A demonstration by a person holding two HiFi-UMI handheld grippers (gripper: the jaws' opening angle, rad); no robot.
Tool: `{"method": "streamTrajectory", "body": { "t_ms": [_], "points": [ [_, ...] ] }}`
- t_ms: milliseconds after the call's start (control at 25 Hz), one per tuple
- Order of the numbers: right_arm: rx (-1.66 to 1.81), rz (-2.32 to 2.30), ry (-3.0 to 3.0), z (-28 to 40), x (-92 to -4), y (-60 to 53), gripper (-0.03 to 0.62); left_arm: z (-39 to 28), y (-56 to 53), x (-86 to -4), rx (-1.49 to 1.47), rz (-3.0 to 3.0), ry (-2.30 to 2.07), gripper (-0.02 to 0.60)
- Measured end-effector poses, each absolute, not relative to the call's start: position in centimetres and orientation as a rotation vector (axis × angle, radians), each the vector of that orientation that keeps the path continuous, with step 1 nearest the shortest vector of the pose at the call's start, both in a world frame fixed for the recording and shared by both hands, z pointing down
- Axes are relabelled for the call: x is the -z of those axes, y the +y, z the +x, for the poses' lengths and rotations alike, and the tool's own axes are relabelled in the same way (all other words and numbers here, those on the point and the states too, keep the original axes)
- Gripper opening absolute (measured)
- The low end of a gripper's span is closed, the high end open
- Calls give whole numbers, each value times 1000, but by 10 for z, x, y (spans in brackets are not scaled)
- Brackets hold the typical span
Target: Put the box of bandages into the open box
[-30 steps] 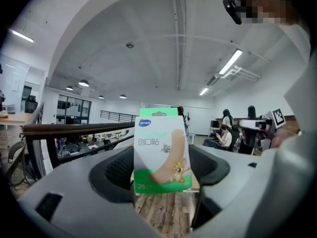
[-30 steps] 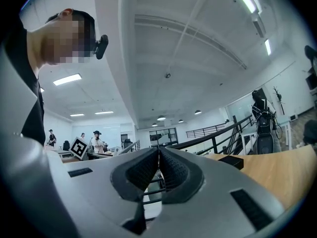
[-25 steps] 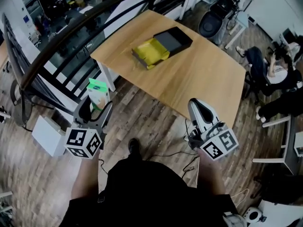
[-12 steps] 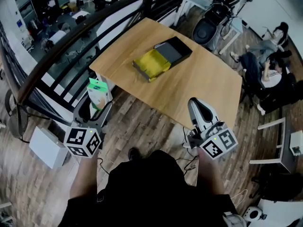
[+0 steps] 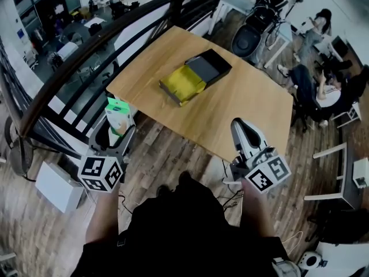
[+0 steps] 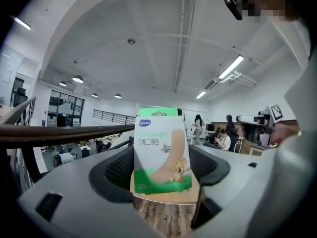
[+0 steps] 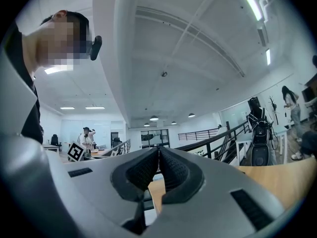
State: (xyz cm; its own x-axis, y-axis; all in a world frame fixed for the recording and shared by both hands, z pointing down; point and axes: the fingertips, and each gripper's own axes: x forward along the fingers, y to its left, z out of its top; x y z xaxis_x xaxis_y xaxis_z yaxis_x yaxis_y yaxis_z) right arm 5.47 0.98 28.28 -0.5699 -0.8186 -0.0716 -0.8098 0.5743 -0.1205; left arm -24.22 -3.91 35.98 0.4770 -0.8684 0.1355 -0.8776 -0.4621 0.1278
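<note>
Two claws hang short of the tabletop. The left claw is clamped on the box of bandages, held upright, while the right claw is pressed together on nothing. Only the head view shows the open box — far out on the tabletop — while both gripper views tilt up at ceiling.

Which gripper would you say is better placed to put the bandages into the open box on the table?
The left gripper: it is shut on the box of bandages, held upright, and need only reach forward to the open box on the table. The right gripper is shut and empty.
</note>
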Motion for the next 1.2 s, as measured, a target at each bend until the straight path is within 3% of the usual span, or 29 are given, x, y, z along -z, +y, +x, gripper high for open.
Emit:
{"method": "streamTrajectory", "body": {
  "t_ms": [1200],
  "points": [
    [285,-1226,2692,146,-324,-210,38,-133,-232,-380,-228,2461,-1561,350]
  ]
}}
